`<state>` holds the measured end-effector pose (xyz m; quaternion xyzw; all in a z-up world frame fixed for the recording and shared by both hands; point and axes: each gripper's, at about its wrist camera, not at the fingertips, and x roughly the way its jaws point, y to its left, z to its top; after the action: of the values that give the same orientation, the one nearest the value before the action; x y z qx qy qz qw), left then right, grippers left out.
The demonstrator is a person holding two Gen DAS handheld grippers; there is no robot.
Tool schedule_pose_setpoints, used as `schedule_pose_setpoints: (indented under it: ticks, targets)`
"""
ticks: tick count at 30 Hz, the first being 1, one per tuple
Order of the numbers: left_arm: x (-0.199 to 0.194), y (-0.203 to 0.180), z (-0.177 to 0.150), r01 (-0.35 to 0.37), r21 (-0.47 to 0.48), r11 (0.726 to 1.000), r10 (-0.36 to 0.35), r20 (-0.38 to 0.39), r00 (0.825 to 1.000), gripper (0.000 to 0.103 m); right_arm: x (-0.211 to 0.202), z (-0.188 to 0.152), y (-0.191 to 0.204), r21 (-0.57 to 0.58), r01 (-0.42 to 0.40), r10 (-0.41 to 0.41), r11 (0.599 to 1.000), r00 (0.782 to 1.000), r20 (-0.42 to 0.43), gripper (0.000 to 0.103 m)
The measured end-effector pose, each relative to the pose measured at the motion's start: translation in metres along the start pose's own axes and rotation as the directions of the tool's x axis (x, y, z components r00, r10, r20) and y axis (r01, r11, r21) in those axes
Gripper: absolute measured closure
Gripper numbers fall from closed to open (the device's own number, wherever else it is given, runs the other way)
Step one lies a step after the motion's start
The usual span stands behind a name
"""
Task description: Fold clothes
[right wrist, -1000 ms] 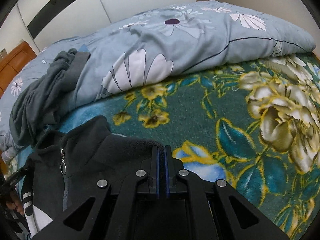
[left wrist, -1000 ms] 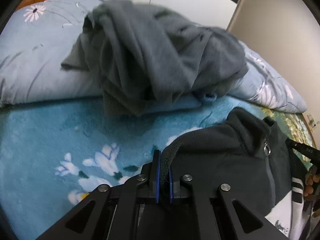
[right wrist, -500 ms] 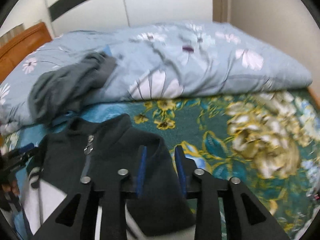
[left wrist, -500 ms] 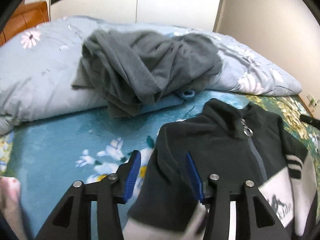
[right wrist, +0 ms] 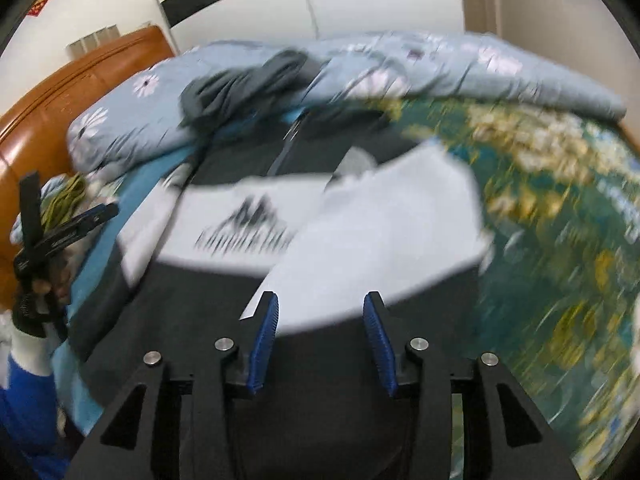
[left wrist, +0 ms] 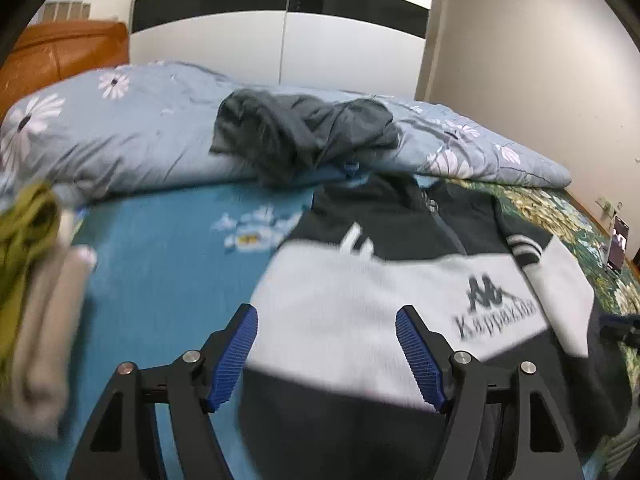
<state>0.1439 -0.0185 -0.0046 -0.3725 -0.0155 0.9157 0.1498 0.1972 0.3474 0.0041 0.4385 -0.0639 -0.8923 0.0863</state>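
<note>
The left gripper (left wrist: 326, 350) is wide open and holds nothing. The right gripper (right wrist: 318, 336) is open and empty too. The jacket (left wrist: 400, 292) lies flat on the bed (left wrist: 168, 264), just ahead of both.

Jackets: one black-and-white zip jacket (left wrist: 400, 300), under both hand-held grippers
Grey garments: one crumpled heap (left wrist: 304, 140), beyond the jacket
Quilts: one floral blue quilt (left wrist: 132, 140), farthest ahead
Hand-held grippers: two, left hand-held gripper (left wrist: 326, 350) and right hand-held gripper (right wrist: 320, 334), both jaws apart
Olive cloths: one (left wrist: 24, 232), left of the left hand-held gripper
</note>
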Motion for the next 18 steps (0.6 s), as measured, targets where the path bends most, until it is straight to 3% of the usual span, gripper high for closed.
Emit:
schedule_pose_setpoints:
  ticks: [4, 7, 15, 17, 18]
  targets:
    - [-0.010, -0.002, -0.016, 0.002, -0.023, 1.000, -0.003, -0.013, 1.000, 0.028, 0.010, -0.022, 0.020, -0.002, -0.024, 0.024, 1.000, 0.999, -0.025, 0.054]
    - [-0.013, -0.006, -0.018, -0.003, -0.018, 1.000, 0.003, -0.010, 1.000, 0.028, 0.018, -0.038, 0.036, -0.004, -0.043, 0.042, 0.999, 0.998, -0.045, 0.046]
    - [-0.020, -0.019, -0.020, -0.019, -0.003, 1.000, 0.019, -0.001, 1.000, 0.028, 0.028, -0.052, 0.054, -0.119, 0.083, -0.088, 0.989, 0.995, -0.039, 0.045]
    - [-0.019, -0.025, -0.020, -0.019, 0.014, 1.000, 0.019, -0.005, 1.000, 0.027, 0.028, -0.052, 0.053, -0.110, 0.092, -0.096, 0.990, 0.995, -0.036, 0.050]
    - [-0.018, -0.027, -0.020, -0.018, 0.019, 1.000, 0.018, -0.006, 1.000, 0.027, 0.028, -0.052, 0.051, -0.105, 0.103, -0.107, 0.989, 0.994, -0.032, 0.060]
